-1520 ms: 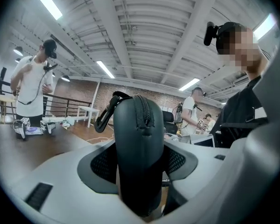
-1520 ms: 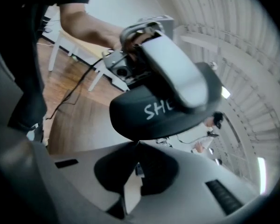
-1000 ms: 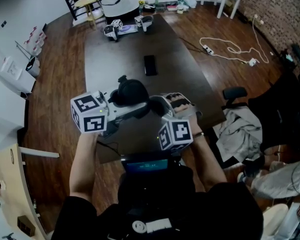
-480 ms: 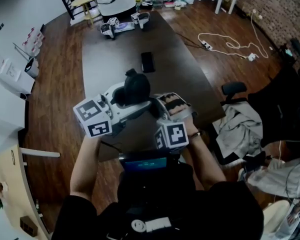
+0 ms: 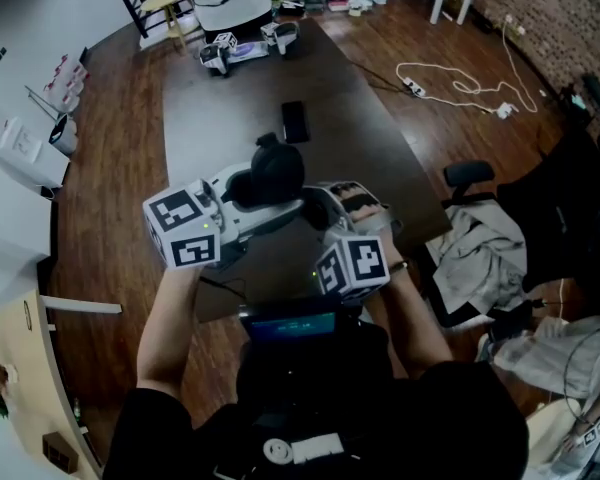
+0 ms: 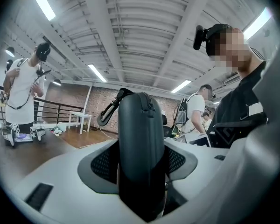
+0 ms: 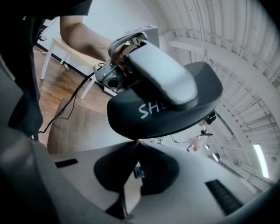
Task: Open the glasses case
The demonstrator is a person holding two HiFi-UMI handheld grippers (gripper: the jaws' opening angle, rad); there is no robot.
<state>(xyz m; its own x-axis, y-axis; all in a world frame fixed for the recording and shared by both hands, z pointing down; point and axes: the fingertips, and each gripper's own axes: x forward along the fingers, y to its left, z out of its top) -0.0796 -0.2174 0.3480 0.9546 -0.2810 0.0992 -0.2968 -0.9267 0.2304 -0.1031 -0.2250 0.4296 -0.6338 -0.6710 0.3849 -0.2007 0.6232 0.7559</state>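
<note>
A dark, rounded glasses case (image 5: 272, 173) is held above the table's near end. My left gripper (image 5: 263, 196) grips it across its width; in the left gripper view the case (image 6: 137, 125) stands on edge between the pads (image 6: 102, 164), zipper seam on top, and the jaws have just been closing on it. My right gripper (image 5: 310, 206) comes in from the right. In its own view its tips (image 7: 136, 146) are shut at the lower rim of the case (image 7: 163, 111), pinching a small tab that looks like the zipper pull.
A long dark table (image 5: 230, 108) runs away from me, with a black phone (image 5: 294, 121) in the middle and another pair of grippers (image 5: 245, 50) at its far end. A chair with clothes (image 5: 480, 258) stands to the right. A white cable (image 5: 460, 93) lies on the floor.
The case has turned in the left gripper: its far end now sticks up more and sits a little farther right. Both hands stay almost in place, the right gripper still at the case's rim.
</note>
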